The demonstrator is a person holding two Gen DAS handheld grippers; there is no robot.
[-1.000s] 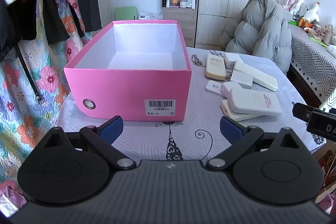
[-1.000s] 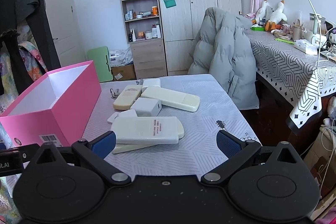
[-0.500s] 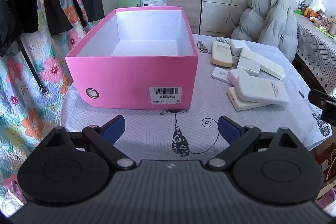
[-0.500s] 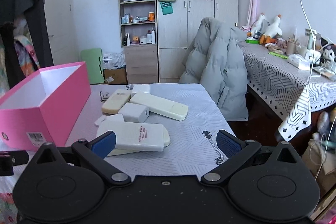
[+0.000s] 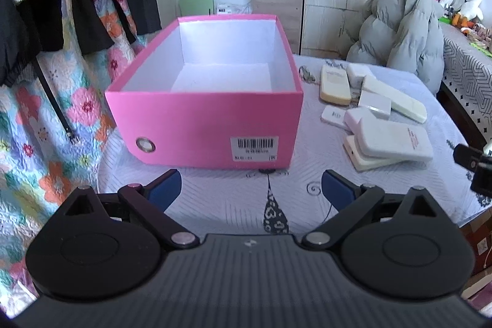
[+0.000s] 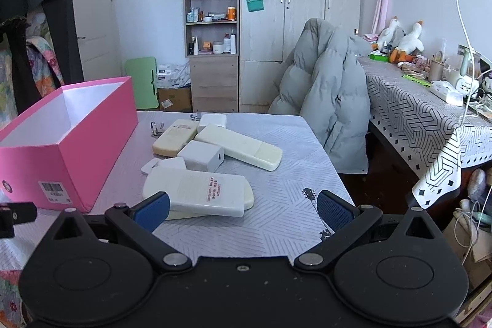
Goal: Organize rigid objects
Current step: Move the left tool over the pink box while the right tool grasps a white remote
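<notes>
1. We hold the left gripper with its blue-padded fingers spread wide and nothing between them, over the near edge of the table.
2. Our right gripper is likewise spread and holds nothing; its left pad sits just in front of the large white remote.
3. The left view looks down into the pink box: white inside, with only bare floor showing; the right view shows only its side wall and rim.
4. The right view shows the pile clearly: the large remote lies on a cream one, with a white charger block, a long cream remote and a yellowed remote behind.
5. Only the right view shows the patterned side table.
</notes>
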